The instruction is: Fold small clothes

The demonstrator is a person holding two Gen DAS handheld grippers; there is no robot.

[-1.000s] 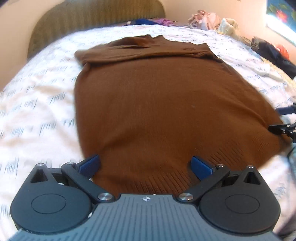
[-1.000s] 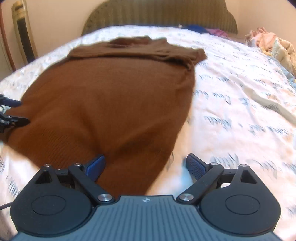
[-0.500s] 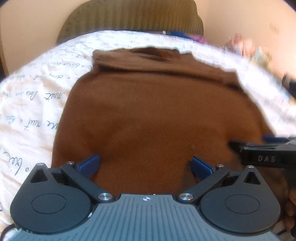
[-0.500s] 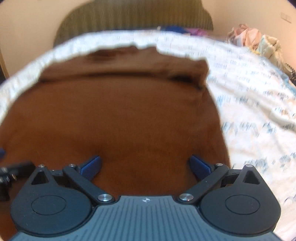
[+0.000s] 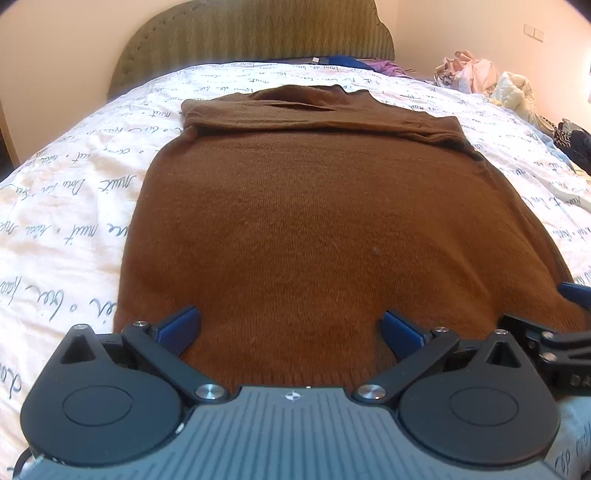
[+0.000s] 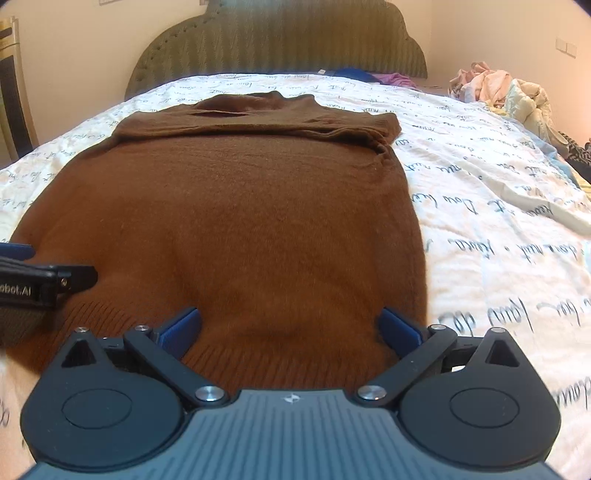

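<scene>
Left wrist view first: white bedding (image 5: 66,236) printed with dark handwriting covers the bed, and a brown sweater (image 5: 317,206) lies flat on it, hem nearest the camera, sleeves folded across the chest at the far end. The left gripper (image 5: 291,328) sits low over the hem, its blue fingers (image 5: 179,328) spread wide on either side of the knit with nothing pinched between them. At the right edge of this view the right gripper (image 5: 546,332) shows beside the sweater's right hem corner. Beyond the sweater stands an olive headboard (image 5: 255,33), and a heap of pale clothes (image 5: 484,77) sits at the far right.

Right wrist view: the left gripper's black body pokes in from the left edge, over the ribbed hem. The sweater fills the middle, its right side edge running along bare bedding. The right gripper's fingers (image 6: 400,328) are likewise spread wide over the hem, holding nothing.
</scene>
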